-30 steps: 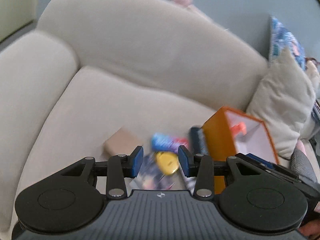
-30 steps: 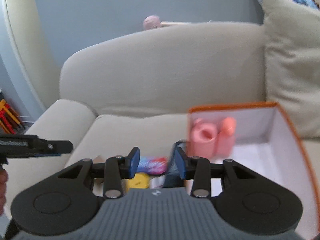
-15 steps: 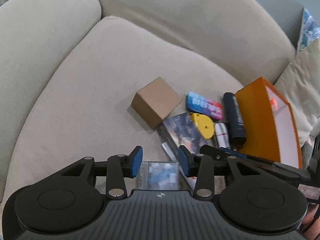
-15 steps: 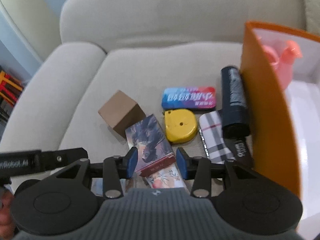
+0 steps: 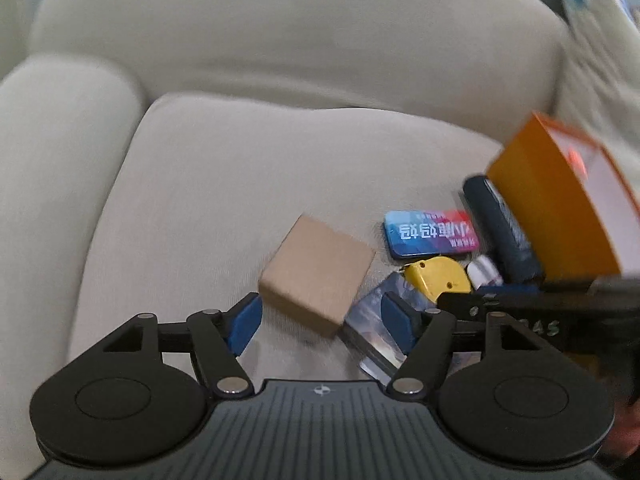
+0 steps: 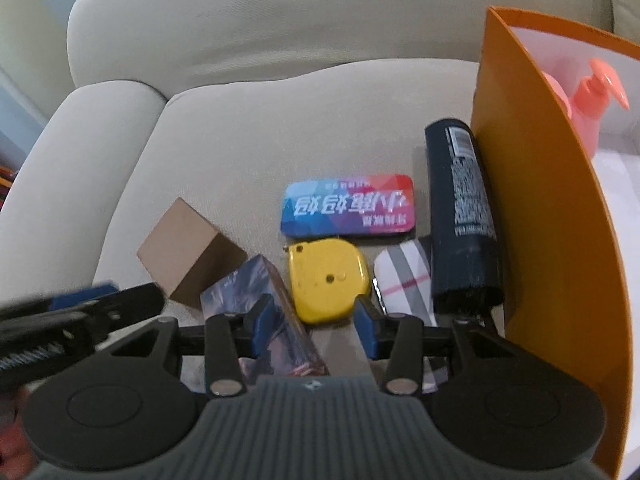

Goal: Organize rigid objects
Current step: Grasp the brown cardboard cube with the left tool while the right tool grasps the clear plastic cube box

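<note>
The left gripper (image 5: 320, 318) is spread wide and holds nothing; the brown cardboard box (image 5: 318, 274) lies just ahead of it, between the lines of its two fingers. To the right of this box, near the right finger, lies a flat card box with a printed picture (image 5: 380, 332).

The right gripper (image 6: 314, 320) is also spread and empty. Directly ahead of it, between its blue pads (image 6: 262, 330), lies the yellow tape measure (image 6: 328, 280). Beyond that is the blue and red tin (image 6: 348, 206). Ahead to the right lie a plaid case (image 6: 406, 280) and a dark bottle (image 6: 460, 216), which lies along the wall of the orange box (image 6: 532, 200). Inside this box is a pink pump bottle (image 6: 592, 104). Everything rests on the beige sofa (image 6: 248, 128).
</note>
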The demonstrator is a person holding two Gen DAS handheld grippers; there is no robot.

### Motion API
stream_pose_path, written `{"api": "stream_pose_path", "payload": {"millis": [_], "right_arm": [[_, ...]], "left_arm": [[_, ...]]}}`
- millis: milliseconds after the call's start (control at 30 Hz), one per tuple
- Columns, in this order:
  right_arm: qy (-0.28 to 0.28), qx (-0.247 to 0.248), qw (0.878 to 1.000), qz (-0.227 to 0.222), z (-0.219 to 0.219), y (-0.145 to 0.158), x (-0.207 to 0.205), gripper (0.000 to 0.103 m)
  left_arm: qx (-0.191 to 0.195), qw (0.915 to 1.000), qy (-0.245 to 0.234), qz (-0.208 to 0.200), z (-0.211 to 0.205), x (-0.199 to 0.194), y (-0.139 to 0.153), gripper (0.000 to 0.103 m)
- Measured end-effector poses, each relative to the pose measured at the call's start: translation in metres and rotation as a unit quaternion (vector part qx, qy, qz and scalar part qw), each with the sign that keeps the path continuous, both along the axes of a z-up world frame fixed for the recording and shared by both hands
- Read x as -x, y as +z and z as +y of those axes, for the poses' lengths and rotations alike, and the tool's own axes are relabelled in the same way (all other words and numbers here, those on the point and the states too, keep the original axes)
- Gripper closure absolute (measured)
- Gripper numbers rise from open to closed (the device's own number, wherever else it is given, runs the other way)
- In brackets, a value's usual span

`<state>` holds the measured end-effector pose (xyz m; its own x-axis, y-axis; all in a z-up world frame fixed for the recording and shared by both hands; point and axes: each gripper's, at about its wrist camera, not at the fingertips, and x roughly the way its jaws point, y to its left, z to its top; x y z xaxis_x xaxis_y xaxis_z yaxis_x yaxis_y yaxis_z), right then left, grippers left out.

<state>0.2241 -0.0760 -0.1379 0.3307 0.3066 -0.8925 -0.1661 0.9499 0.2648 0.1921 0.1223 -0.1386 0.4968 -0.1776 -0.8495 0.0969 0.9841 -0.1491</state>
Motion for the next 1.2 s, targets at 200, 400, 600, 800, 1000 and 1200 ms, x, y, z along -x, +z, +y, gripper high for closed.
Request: {"api": "stream_pose_path", "payload": {"millis": [200, 400, 600, 800, 1000, 1200], "right_arm": [[0.005, 0.001, 1.000, -0.005, 0.000, 0.003, -0.002, 0.057], [0.010, 0.005, 1.000, -0.012, 0.004, 0.004, -0.001, 0.057], [0.022, 0.011, 0.999, -0.022, 0.009, 0.013, 0.007, 0.057], [0.033, 0.012, 0.999, -0.039, 0.020, 0.033, 0.033, 0.057], [0.057, -0.002, 0.998, -0.015, 0.045, 0.040, 0.067, 0.057], [0.076, 0.009, 0.997, 0.029, 0.071, 0.021, 0.074, 0.042]], "left_arm": [[-0.054, 0.9949, -0.084, 0.009, -0.009, -0.024, -0.015, 0.020], [-0.058, 0.9918, -0.112, 0.017, -0.014, -0.034, -0.028, 0.030], [-0.057, 0.9943, -0.089, 0.015, -0.011, -0.027, -0.028, 0.033], [-0.041, 0.9983, -0.040, 0.003, 0.014, 0.011, -0.006, 0.034], [-0.033, 0.9994, 0.009, 0.006, 0.036, 0.049, 0.005, 0.034], [-0.016, 0.9983, 0.056, 0.001, 0.057, 0.071, 0.013, 0.034]]}}
